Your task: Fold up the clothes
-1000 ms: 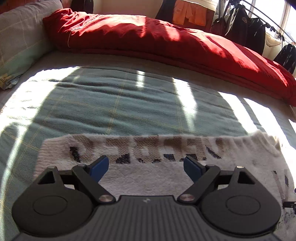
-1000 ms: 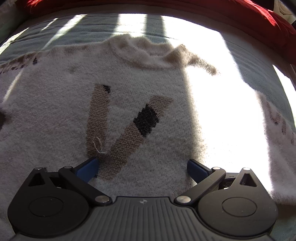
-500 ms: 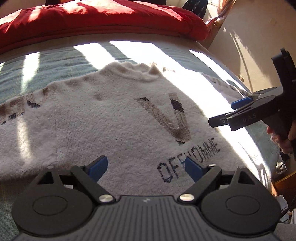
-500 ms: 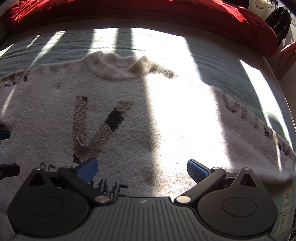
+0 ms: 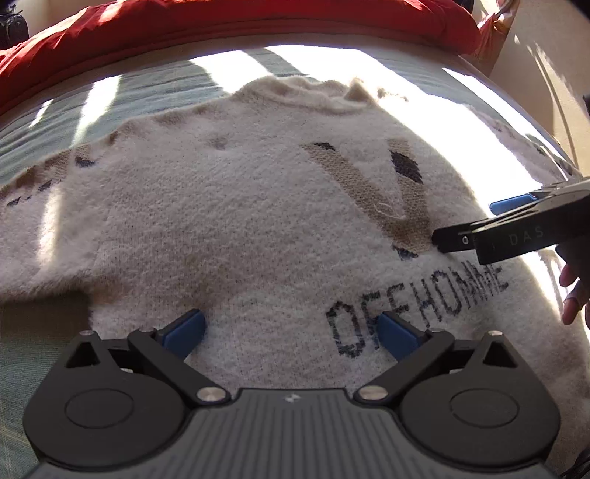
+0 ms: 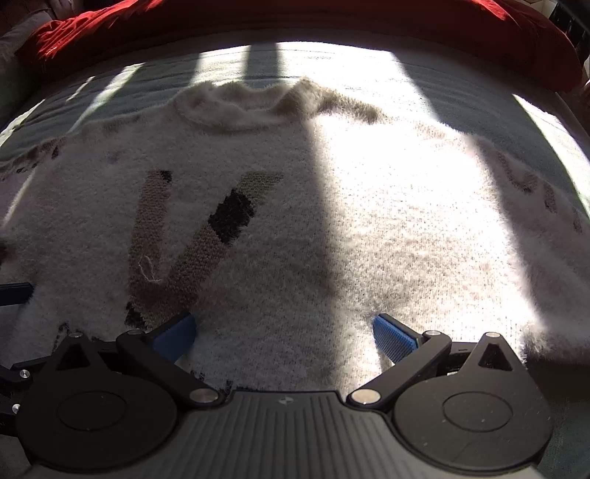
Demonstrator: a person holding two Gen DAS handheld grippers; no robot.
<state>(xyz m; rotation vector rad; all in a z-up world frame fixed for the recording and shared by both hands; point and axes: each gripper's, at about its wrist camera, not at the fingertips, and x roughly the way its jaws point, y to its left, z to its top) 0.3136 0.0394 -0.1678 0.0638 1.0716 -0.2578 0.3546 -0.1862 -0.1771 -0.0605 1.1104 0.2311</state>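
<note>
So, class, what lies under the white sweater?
The sweater lies flat on a green blanket, visible around its edges. Whatever is beneath its middle is covered.

A fuzzy cream sweater [image 6: 332,228] lies flat, front up, on a pale green bedspread [image 6: 461,88], its collar [image 6: 236,107] toward a red duvet [image 6: 258,22] along the far edge. A tan-and-black knitted V [image 6: 191,239] marks the chest — bars of sunlight and shadow cross it. The right gripper [image 6: 284,333] hangs over the lower body, blue pads [image 6: 392,335] spread wide, nothing between them.
</note>
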